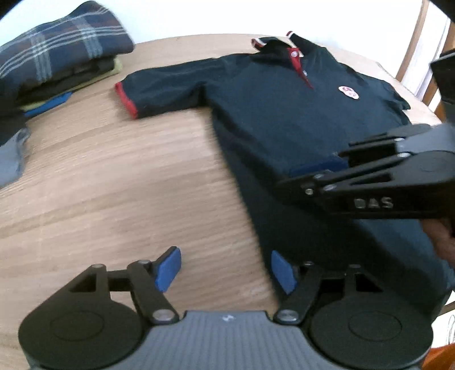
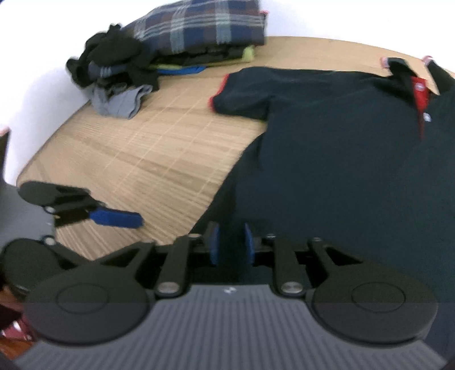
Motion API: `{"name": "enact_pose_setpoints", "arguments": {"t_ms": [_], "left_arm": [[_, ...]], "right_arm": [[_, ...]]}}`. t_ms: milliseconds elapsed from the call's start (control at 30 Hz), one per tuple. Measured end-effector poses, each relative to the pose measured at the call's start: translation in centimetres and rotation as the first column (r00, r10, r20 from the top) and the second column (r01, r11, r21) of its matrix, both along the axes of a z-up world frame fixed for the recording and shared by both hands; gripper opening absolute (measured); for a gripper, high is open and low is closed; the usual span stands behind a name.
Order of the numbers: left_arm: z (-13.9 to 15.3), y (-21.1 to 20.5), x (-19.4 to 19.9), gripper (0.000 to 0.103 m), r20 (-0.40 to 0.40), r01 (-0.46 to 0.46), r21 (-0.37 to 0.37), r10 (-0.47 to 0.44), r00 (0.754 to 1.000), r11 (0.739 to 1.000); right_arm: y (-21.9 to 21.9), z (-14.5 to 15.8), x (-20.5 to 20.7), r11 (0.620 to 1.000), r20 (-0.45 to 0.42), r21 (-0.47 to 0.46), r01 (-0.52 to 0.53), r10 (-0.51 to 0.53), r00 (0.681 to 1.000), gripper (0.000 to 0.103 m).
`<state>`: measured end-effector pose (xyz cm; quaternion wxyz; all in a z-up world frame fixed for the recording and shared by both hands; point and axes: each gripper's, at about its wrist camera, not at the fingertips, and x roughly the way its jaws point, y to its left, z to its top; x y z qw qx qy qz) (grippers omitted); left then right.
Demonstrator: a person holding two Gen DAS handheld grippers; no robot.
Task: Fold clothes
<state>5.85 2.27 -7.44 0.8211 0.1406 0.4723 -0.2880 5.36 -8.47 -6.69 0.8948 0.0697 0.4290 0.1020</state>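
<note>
Surface: wooden table [image 1: 113, 176] against a white wall, with your navy polo shirt [image 1: 284, 113] spread flat on it, collar away from you.
Left gripper: your left gripper [image 1: 224, 270] has its jaws wide apart and nothing between them; one blue pad hangs over bare wood, the other sits right at the shirt's side edge near the hem.
Right gripper: your right gripper [image 2: 231, 242] has its pads a little apart over the lower body of the shirt; no cloth looks pinched, though the dark fabric makes that hard to be sure of.
Shirt from the grippers: the hem lies just under both tools, the red-cuffed sleeve [image 1: 128, 96] well ahead of your left one, the collar [image 1: 287, 45] farthest off.
Beyond: a stack of folded clothes topped by a plaid shirt [image 2: 199, 25] and a loose grey garment [image 2: 119, 99] sit far ahead on the left.
Risk, single layer: close on the edge too shallowly and you'll lift only the top layer, so the fold drags and wrinkles.
Risk, uneven lift: with your two tools at different points along the hem, one side may rise first and skew the fold.
Risk, collision: your tools are close together; crossing them could knock one against the other.
Risk, slide: pulling across the smooth wood could shift the whole shirt toward the table edge.
</note>
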Motion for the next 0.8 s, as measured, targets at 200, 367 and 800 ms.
{"name": "enact_pose_setpoints", "arguments": {"t_ms": [200,367,800], "left_arm": [[0.2,2.9,-0.5,0.072,-0.009,-0.062,0.021,0.062,0.998,0.998],[1.7,3.5,-0.4,0.071,-0.009,-0.088,-0.024,0.087,0.996,0.996],[3.4,-7.0,-4.7,0.071,0.038,0.097,-0.07,-0.095,0.995,0.993]], "right_arm": [[3.6,-0.3,-0.4,0.977,-0.017,0.077,-0.197,0.199,0.98,0.036],[0.3,1.0,-2.9,0.992,0.014,0.126,-0.026,0.024,1.0,0.034],[-19.7,2.0,-13.7,0.839,0.017,-0.101,0.535,-0.536,0.844,0.035]]}}
